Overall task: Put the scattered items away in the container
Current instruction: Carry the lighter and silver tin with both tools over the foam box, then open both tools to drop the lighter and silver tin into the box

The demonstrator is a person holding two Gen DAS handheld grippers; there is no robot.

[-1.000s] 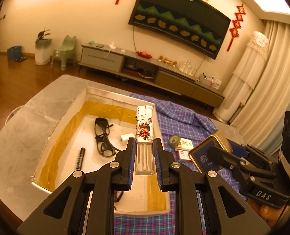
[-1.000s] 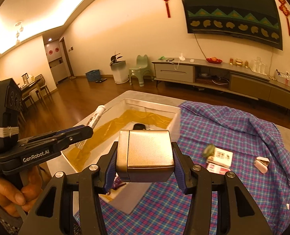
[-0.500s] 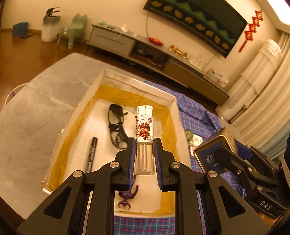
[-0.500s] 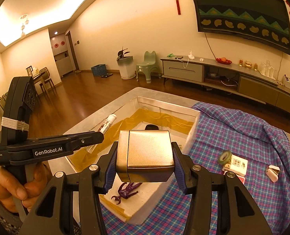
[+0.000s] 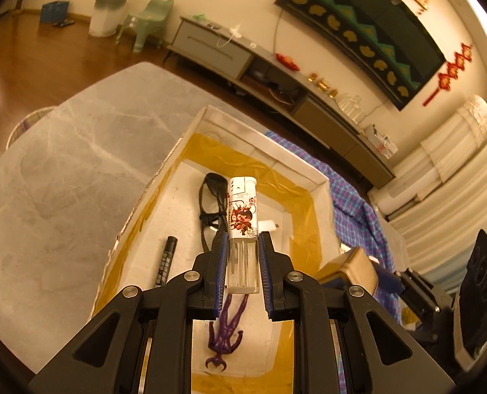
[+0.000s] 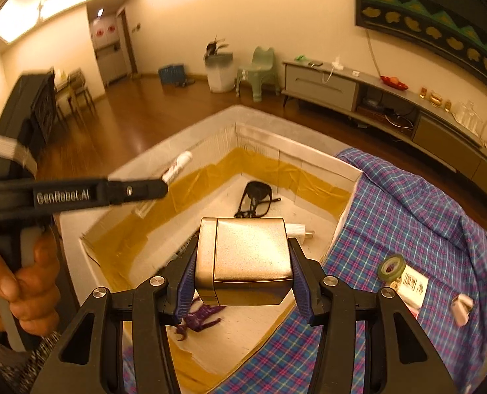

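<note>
My left gripper is shut on a clear lighter with a red cartoon print, held above the white box lined with yellow tape. My right gripper is shut on a gold metal tin, held over the box's near right side. Inside the box lie black glasses, a black marker, a purple toy figure and a small white item. The left gripper also shows at the left of the right wrist view.
The box sits on a grey marble table. A plaid cloth lies right of the box with a green tape roll, a small card box and a white case on it.
Both grippers have moved left and forward over the box with their loads. The purple toy and more of the box floor have come into view.
</note>
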